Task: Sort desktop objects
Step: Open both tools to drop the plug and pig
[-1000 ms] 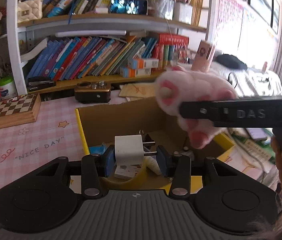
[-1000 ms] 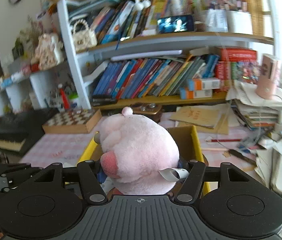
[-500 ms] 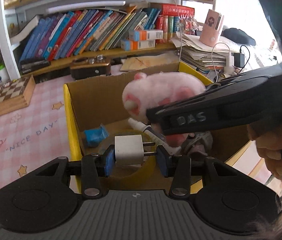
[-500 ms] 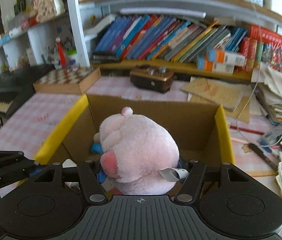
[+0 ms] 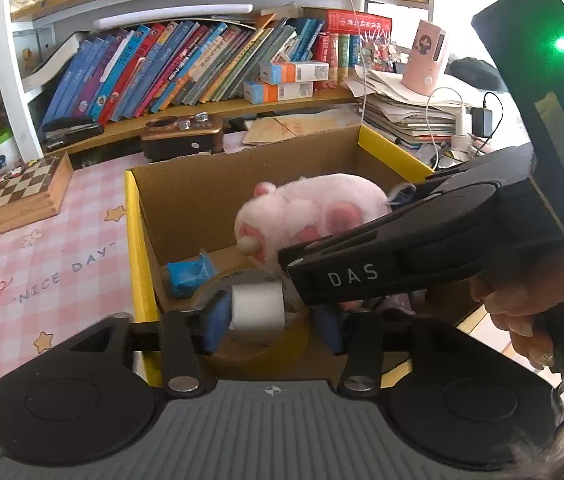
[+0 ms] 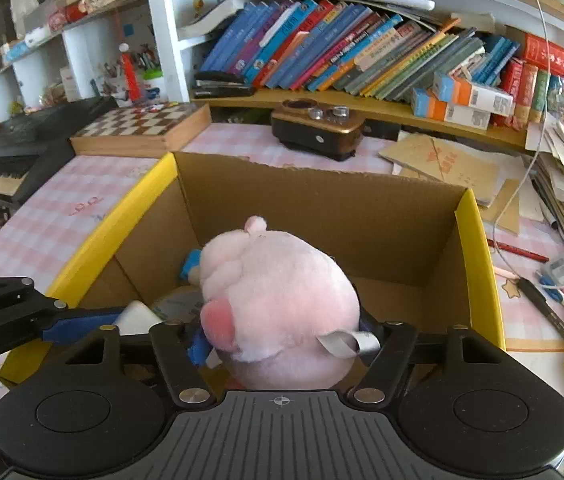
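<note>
We see both grippers over the cardboard box (image 6: 322, 204), left gripper (image 5: 272, 316) fingers opening around a white charger (image 5: 257, 306), right gripper (image 6: 282, 344) fingers opening around a pink plush toy (image 6: 278, 296).

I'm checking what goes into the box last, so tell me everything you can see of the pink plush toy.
The pink plush toy is a rounded, fuzzy soft animal, pale pink with darker pink patches, a small nub on top and a grey fabric tag at its side. It sits between the fingers of the right claw, whose jaws are opening, over the inside of the cardboard box with yellow flaps. From the left wrist view it hangs above the tape roll, beside the white block at the left claw.
</note>
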Tool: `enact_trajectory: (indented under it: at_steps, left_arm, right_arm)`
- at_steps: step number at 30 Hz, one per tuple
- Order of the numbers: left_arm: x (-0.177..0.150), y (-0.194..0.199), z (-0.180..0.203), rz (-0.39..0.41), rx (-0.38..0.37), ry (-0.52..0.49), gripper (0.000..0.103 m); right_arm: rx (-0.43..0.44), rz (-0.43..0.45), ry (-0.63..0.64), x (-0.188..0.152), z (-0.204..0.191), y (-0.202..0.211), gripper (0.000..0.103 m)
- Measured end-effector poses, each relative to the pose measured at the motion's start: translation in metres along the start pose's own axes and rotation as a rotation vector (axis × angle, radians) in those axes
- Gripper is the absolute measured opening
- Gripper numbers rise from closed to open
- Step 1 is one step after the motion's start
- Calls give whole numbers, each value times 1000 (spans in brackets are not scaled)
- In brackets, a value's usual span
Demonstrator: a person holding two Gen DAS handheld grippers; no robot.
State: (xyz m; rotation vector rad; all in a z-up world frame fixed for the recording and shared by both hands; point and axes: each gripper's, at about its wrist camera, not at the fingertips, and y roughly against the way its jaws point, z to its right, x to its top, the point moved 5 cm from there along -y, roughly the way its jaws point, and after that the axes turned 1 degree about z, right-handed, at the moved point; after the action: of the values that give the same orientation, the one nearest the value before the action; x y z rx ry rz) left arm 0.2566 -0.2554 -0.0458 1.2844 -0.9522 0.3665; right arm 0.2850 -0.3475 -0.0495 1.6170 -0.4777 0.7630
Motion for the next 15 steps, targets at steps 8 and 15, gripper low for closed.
enact_trajectory:
  at_steps: [8,15]
  left_arm:
    - [5,26,5,73,18,-20,84]
    - [7,70,-6,154,66,13,92]
  right_arm:
    - [-9,115,-65,8,8,29,77]
    - [-24,227,-122,12,13,69,77]
